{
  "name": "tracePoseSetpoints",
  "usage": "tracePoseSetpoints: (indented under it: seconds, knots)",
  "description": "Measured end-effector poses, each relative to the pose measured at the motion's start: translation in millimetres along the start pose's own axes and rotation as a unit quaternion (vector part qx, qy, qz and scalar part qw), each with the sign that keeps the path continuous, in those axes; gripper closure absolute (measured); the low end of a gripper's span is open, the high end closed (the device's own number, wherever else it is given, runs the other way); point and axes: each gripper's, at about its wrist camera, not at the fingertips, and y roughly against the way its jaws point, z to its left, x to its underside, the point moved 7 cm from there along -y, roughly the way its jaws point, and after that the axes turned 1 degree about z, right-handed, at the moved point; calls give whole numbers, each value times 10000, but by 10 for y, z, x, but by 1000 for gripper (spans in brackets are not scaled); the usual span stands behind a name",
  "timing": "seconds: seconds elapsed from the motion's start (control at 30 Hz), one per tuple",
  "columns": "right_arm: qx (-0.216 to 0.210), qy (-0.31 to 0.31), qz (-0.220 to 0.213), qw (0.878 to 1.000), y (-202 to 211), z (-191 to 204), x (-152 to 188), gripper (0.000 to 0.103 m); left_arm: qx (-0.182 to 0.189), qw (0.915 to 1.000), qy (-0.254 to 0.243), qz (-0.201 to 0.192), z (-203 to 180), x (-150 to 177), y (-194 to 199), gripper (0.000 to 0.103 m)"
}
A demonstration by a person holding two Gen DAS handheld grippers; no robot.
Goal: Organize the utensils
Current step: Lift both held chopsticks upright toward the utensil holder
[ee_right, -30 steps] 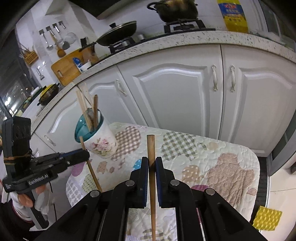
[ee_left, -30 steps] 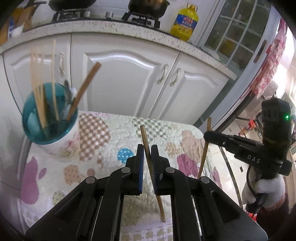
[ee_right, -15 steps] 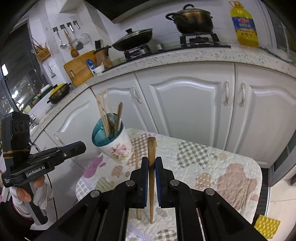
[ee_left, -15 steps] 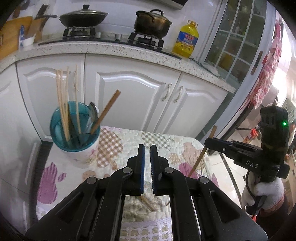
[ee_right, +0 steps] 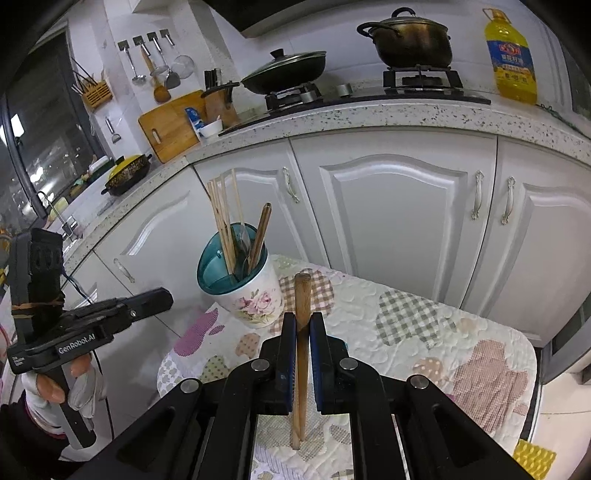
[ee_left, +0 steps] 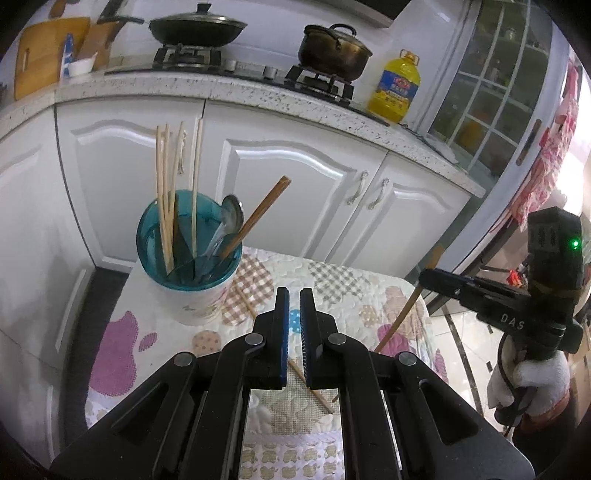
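A flowered utensil holder with a teal insert (ee_left: 188, 258) (ee_right: 245, 291) stands at the back left of the quilted table. It holds pale chopsticks, a metal spoon and one brown chopstick (ee_left: 255, 218). My left gripper (ee_left: 293, 295) has its jaws nearly together with nothing between them, raised above the table. A brown chopstick (ee_left: 314, 391) lies on the quilt below it. My right gripper (ee_right: 303, 321) is shut on another brown chopstick (ee_right: 301, 295) and holds it upright over the table; it also shows in the left wrist view (ee_left: 406, 314).
White cabinet doors (ee_right: 399, 221) stand close behind the table. The counter above carries a stove with a pan (ee_left: 197, 27) and pot (ee_left: 332, 46), and a yellow oil bottle (ee_left: 397, 88). A glass door (ee_left: 491, 85) is at right.
My left gripper let go of its brown chopstick, which now lies on the quilt. Both grippers rose and pulled back from the table. The right one still holds its chopstick.
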Motion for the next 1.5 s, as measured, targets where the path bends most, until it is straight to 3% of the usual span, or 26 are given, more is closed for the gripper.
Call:
tracePoseSetpoints:
  seconds: [0.13, 0.23, 0.33, 0.57, 0.8, 0.83, 1.0, 1.17, 1.5]
  knots:
    - [-21, -73, -1, 10000, -9, -55, 5, 96, -48, 9996, 156, 225, 24, 116, -211, 98]
    - [-25, -140, 24, 9999, -29, -106, 27, 96, -169, 9976, 352, 564, 45, 267, -568, 81]
    - [-39, -192, 19, 9998, -8, -150, 45, 96, -409, 9953, 372, 801, 64, 413, -946, 77]
    - [-84, -384, -65, 9992, 100, -317, 53, 96, -1043, 9827, 517, 1440, 242, 696, -1775, 77]
    - [-118, -486, -74, 9987, 110, -413, 59, 96, -1377, 9787, 347, 1486, 273, 665, -2092, 77]
    - [-129, -501, -78, 9986, 108, -419, 56, 96, -1337, 9793, 283, 1495, 252, 659, -2103, 90]
    - [-168, -497, -119, 9985, 119, -395, 37, 96, -818, 9841, 376, 1528, 207, 664, -1910, 98]
    - [-228, -419, -212, 9986, 190, -299, -22, 96, -347, 9925, 384, 1107, 209, 485, -1249, 98]
    - [-366, -92, -357, 9986, 263, 50, -196, 96, -67, 9993, 218, 296, 198, 74, -138, 98]
